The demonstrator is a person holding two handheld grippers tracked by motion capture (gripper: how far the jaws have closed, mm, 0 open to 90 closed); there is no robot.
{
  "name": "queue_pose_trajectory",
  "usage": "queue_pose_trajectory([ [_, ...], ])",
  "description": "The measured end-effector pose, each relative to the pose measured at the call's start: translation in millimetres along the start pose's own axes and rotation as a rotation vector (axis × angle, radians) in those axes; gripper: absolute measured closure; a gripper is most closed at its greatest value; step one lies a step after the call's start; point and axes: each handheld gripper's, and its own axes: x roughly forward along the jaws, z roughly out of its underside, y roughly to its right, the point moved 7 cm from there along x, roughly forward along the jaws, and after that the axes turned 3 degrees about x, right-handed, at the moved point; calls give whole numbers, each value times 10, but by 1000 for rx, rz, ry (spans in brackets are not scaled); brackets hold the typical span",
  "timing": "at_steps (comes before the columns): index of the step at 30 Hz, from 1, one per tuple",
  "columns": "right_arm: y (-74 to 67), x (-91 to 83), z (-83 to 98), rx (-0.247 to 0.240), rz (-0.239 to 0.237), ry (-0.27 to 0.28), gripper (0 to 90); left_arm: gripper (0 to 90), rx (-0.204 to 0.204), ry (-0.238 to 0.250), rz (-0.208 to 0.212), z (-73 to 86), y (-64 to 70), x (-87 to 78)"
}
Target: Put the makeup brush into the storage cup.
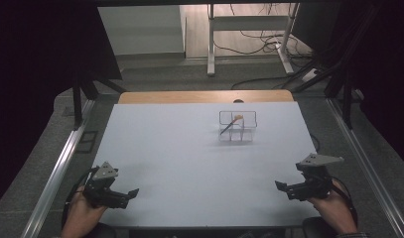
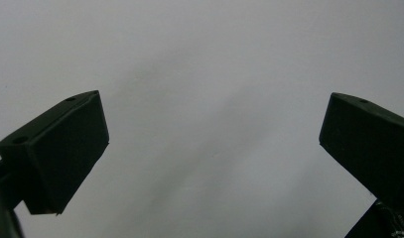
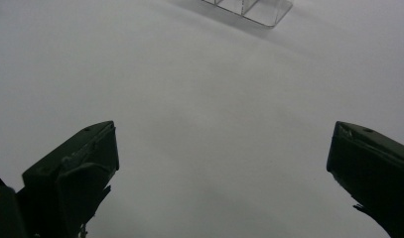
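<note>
- Nothing in hand yet: left gripper (image 1: pixel 121 197) and right gripper (image 1: pixel 289 190) resting at the near corners of the white table (image 1: pixel 179 163), both spread wide and empty.
- Well apart from both, toward the far edge: clear divided organizer (image 1: pixel 237 126), its near corner glimpsed in the right gripper view (image 3: pixel 249 7).
- Inside it, leaning tilted in a back compartment: a brush (image 1: pixel 231 124) with dark handle and pale orange tip; other compartments apparently bare.
- Judged at the very start or already finished; cannot tell which.
</note>
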Motion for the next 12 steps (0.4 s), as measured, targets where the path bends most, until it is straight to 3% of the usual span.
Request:
queue_pose_trajectory([
  [12, 14, -1, 12, 10, -1, -4, 0, 0, 2, -4, 2, -6, 3, 8],
])
